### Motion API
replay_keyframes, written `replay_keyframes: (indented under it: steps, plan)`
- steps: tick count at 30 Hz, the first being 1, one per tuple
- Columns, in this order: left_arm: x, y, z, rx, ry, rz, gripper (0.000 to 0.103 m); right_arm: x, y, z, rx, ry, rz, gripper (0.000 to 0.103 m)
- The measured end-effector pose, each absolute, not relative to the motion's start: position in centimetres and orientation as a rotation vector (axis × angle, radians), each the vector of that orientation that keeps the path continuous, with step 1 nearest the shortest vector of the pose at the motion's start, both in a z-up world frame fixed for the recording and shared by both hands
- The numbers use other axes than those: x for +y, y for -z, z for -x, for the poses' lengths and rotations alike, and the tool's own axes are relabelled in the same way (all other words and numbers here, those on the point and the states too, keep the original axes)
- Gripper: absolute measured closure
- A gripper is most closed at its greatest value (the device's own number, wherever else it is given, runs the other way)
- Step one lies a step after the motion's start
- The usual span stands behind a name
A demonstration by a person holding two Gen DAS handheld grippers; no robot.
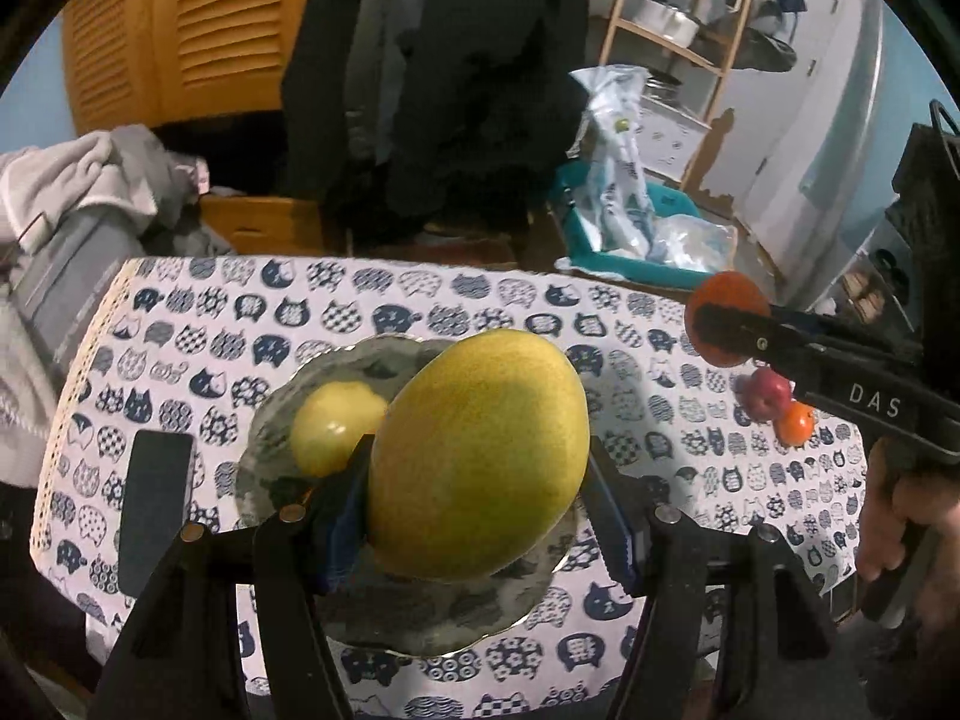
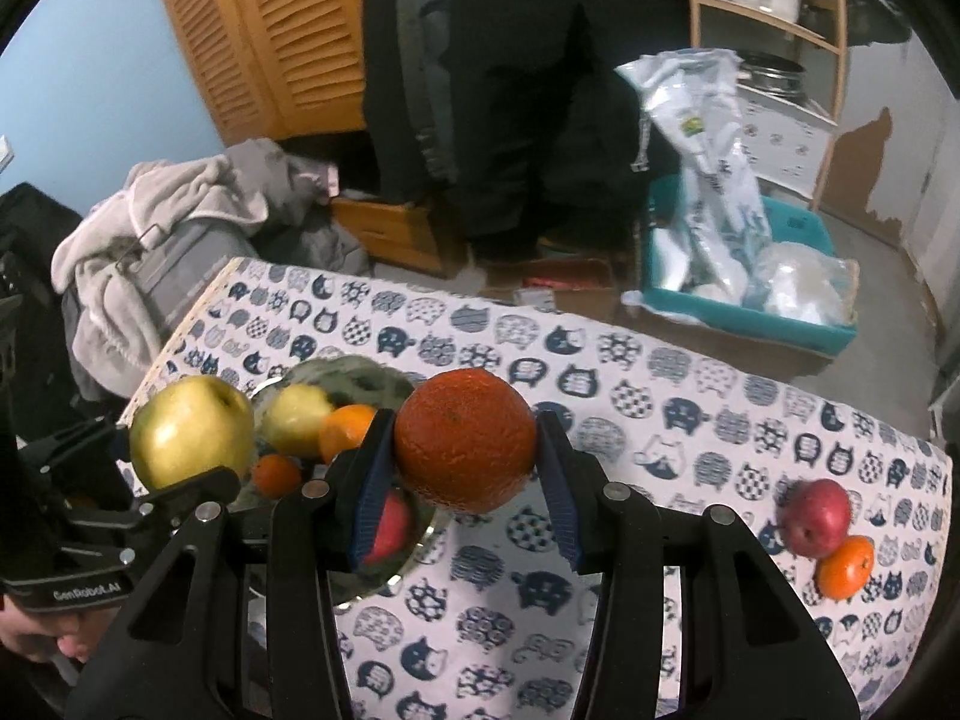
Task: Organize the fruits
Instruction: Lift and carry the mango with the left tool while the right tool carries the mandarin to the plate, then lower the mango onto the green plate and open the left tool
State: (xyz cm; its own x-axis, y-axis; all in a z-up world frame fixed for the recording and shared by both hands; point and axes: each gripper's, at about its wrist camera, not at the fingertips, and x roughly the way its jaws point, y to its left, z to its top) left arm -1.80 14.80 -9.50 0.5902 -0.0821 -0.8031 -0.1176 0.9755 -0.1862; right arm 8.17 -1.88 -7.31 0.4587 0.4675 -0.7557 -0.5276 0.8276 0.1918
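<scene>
Left gripper clamps a big yellow-green apple above the glass dish, which sits on the cat-print cloth. Right gripper is closed on an orange beside the dish. Well right on the cloth, a red apple touches a small orange.

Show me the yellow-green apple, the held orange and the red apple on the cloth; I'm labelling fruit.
yellow-green apple [image 1: 480, 456]: left wrist view, middle of its skin.
held orange [image 2: 465, 441]: right wrist view, centre of its peel.
red apple [image 2: 817, 516]: right wrist view, middle of its side.
</scene>
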Motion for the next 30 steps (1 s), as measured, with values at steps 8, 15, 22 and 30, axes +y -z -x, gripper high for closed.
replay_keyframes:
  steps: [8, 15, 22, 30]
  plan:
    - [17.5, 12.5, 2.6, 0.999, -0.086, 0.27, 0.037, 1.4, 9.4, -8.5, 0.954, -0.659, 0.095, 0.057]
    - [18.3, 15.4, 2.7, 1.059, -0.118, 0.288, 0.037, 3.1, 11.7, -8.9, 1.004, -0.676, 0.112, 0.057]
    - [18.9, 17.9, 2.5, 1.121, -0.147, 0.309, 0.037, 3.9, 13.3, -9.2, 1.034, -0.681, 0.126, 0.057]
    - [18.7, 19.8, 2.4, 1.185, -0.153, 0.324, 0.037, 4.9, 14.7, -9.5, 1.066, -0.695, 0.137, 0.057]
